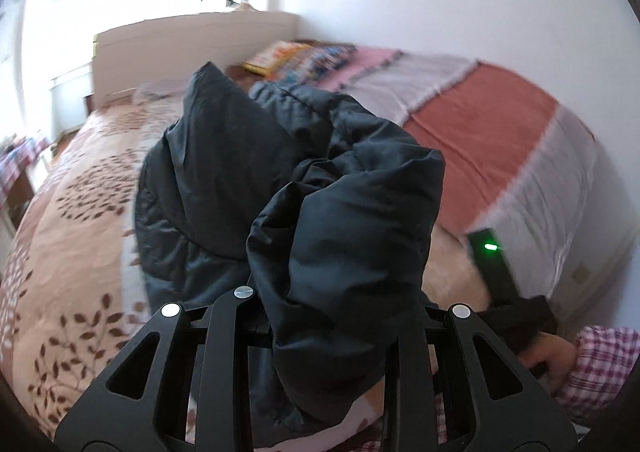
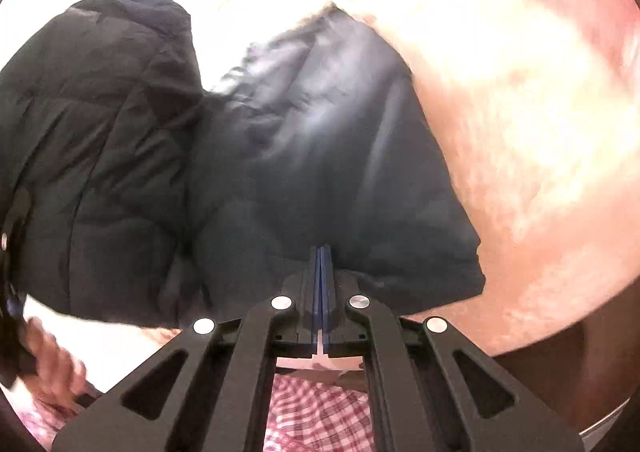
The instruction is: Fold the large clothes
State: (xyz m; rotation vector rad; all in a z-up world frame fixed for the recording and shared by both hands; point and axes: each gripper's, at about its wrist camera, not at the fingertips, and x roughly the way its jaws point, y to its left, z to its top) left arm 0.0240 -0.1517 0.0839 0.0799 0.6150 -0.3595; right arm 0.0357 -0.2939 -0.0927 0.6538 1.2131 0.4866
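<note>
A black padded jacket [image 1: 248, 156] lies bunched on the bed, one thick fold of it raised toward the left wrist camera. My left gripper [image 1: 332, 292] is shut on that fold, which bulges over and hides the fingertips. In the right wrist view the jacket [image 2: 280, 172] spreads across the bedding. My right gripper [image 2: 320, 252] has its blue pads pressed together at the jacket's near edge, and creases run out from the tips. The right gripper's body [image 1: 496, 272], with a green light, shows in the left wrist view beside a hand [image 1: 548, 356].
The bed carries a beige leaf-print quilt [image 1: 80, 212] on the left and an orange and white blanket [image 1: 480, 132] on the right. Colourful items [image 1: 304, 56] lie by the headboard [image 1: 180, 48]. A person's pink checked sleeve [image 1: 600, 368] is at the lower right.
</note>
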